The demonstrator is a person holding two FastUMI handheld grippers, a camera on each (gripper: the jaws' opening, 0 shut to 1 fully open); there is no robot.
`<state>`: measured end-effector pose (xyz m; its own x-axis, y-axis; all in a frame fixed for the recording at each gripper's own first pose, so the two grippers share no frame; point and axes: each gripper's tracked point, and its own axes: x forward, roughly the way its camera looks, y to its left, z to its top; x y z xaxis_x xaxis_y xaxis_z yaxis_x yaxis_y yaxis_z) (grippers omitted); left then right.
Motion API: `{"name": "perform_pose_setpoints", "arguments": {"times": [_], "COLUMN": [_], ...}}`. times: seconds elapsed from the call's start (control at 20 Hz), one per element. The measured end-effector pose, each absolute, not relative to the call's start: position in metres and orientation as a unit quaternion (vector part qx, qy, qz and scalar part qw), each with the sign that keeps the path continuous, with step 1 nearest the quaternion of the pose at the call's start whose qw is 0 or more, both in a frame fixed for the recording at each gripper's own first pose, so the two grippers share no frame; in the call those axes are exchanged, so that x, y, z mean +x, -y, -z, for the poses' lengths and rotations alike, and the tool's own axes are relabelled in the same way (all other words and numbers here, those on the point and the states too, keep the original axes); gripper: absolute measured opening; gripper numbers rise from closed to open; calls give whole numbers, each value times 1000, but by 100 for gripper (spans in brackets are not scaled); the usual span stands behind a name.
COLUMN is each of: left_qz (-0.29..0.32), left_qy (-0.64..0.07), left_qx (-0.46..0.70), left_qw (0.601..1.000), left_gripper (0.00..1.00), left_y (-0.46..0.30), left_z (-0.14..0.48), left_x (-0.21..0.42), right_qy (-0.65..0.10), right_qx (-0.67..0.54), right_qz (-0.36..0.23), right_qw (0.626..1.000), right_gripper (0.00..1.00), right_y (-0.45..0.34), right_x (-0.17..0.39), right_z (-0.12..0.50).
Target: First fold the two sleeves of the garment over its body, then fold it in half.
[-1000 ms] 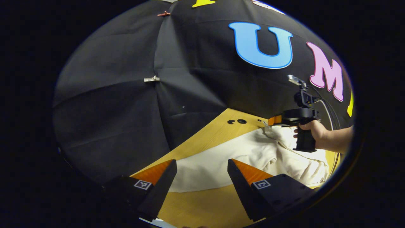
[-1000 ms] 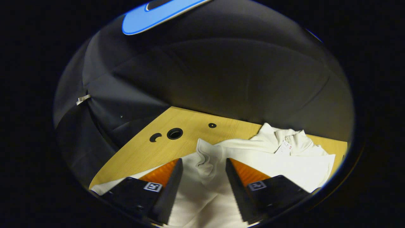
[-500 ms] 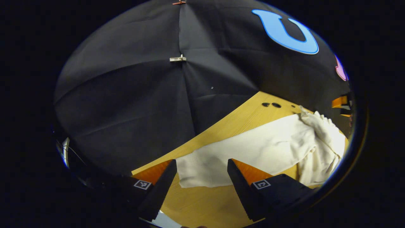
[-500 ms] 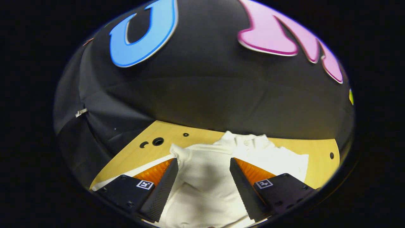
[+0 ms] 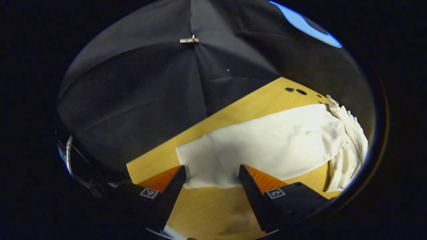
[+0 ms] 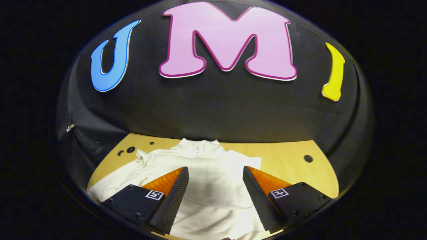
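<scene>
Though spread on the table [image 5: 233, 106], cream garment [image 6: 213, 173] only partly folded: long sleeve [image 5: 267, 143] outstretched leftward, unfolded. Left gripper [image 5: 212, 178] gaping at its cuff; right gripper [image 6: 216, 181] agape above body. Halving outstanding.

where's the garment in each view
Left gripper view: garment runs from between the open fingers at bottom centre up to the right edge, on the table.
Right gripper view: garment lies bottom centre, spreading left, collar at the far end.
Shared landmark: the pair of dark holes in the tabletop beside it.
</scene>
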<state>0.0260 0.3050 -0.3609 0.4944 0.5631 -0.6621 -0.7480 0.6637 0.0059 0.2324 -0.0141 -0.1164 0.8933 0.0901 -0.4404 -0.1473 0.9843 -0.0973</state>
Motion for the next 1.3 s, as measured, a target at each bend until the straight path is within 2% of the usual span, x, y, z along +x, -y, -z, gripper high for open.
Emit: {"name": "perform_pose_setpoints", "arguments": {"times": [0.15,0.25,0.45,0.5,0.65,0.7,0.8,1.0,1.1,1.3], "left_qz": [-382,-364,-328,-322,-317,-319,-320,-319,-313,-259], "left_qy": [-314,-322,-329,-327,-321,-320,-316,-293,-274,-243], "left_qx": [-136,-128,-87,-94,-120,-125,-144,-200,-196,-169], "left_qw": [858,864,881,883,884,883,882,879,888,919], "left_gripper": [95,87,36,28,19,12,7,6,6,6], "left_y": [-307,-303,-294,-293,-292,-294,-291,-284,-285,-267], "left_z": [361,362,360,359,356,355,351,329,303,246], "left_x": [30,42,72,79,96,100,105,132,155,218], "right_qy": [-228,-231,-246,-249,-251,-251,-251,-257,-259,-260], "right_qx": [-70,-67,-60,-59,-46,-40,-31,-27,-36,-35], "right_qz": [-40,-25,-2,4,21,26,34,42,47,51], "right_qw": [970,970,967,967,967,967,967,965,964,964], "right_gripper": [99,99,98,98,98,98,98,98,98,98], "right_y": [56,80,114,122,140,145,155,171,181,195], "right_x": [210,194,165,161,154,154,156,156,157,151], "right_z": [111,108,109,110,106,106,106,112,115,124]}}
